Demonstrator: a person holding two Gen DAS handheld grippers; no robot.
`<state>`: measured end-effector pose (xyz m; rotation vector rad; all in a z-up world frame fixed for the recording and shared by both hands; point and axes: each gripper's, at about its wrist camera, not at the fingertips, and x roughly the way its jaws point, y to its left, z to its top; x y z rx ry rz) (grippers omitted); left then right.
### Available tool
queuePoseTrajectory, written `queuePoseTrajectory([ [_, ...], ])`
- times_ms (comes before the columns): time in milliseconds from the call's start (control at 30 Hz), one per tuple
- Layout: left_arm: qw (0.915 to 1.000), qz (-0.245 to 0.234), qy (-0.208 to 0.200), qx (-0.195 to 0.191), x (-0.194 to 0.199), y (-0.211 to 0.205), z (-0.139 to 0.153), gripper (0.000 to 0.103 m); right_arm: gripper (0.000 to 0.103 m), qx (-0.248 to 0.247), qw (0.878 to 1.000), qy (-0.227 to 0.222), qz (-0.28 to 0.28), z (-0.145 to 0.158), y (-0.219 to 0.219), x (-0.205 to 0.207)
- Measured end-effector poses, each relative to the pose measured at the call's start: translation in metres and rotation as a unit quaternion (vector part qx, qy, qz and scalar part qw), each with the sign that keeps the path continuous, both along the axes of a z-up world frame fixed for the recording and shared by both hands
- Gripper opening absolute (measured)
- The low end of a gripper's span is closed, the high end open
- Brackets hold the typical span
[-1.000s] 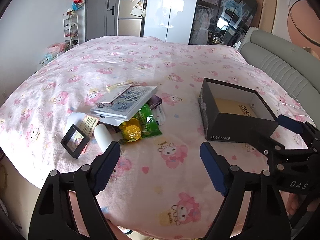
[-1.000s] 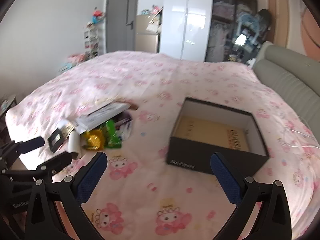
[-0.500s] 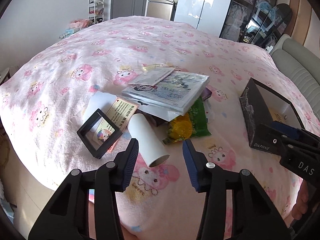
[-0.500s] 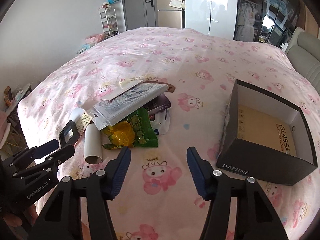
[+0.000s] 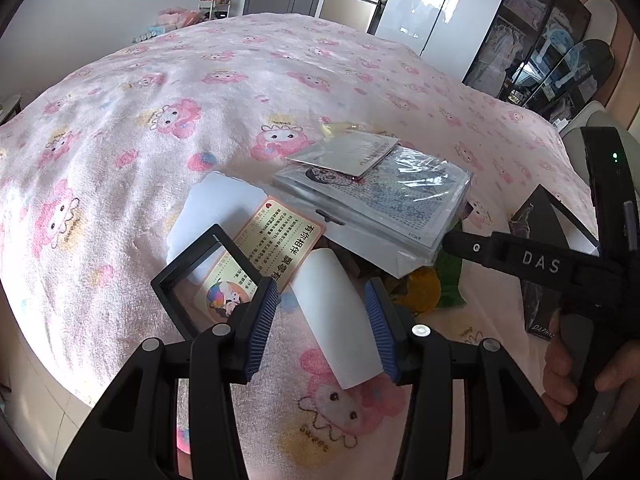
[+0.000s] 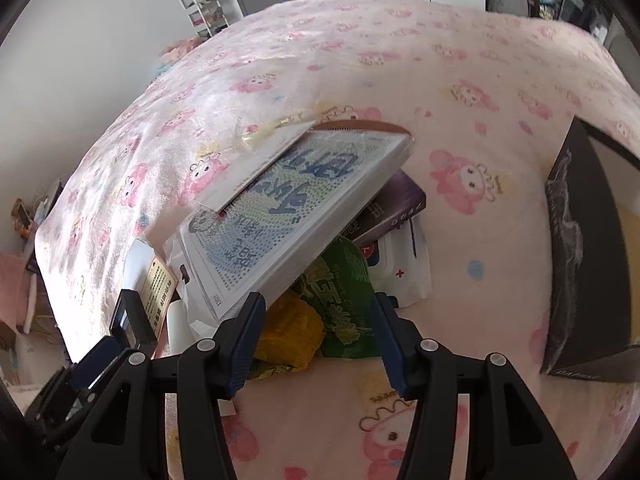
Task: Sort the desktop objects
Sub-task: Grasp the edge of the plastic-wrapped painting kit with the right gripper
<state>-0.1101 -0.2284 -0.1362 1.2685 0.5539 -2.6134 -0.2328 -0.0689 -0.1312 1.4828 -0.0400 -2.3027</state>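
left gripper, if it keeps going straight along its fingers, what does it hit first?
Most likely the white roll: it already lies between the left gripper's open fingers, pads not touching it. Just beyond sits the orange card. Exact depth is hard to judge through the fisheye.

Left gripper [image 5: 322, 316] angling downward, fingers part-open after closing. Right gripper [image 6: 316, 336] angling downward, fingers part-open, just widening slightly.
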Motion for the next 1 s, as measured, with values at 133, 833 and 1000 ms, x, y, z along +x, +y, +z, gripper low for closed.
queuePoseTrajectory([
  [133,1.0000,-0.004,-0.007,0.003,-0.004,-0.005,-0.009,0.047,0.063,-0.022,1.000,-0.008,-0.005,0.001,-0.001,-0.005],
  [833,0.9999,-0.010,-0.005,0.013,-0.022,-0.010,-0.016,0.047,0.031,-0.082,0.996,-0.012,0.022,0.001,-0.024,-0.010],
  [1000,0.9994,-0.016,-0.003,0.031,-0.023,-0.004,-0.017,0.047,0.029,-0.088,0.996,0.012,0.027,0.017,-0.016,0.004],
])
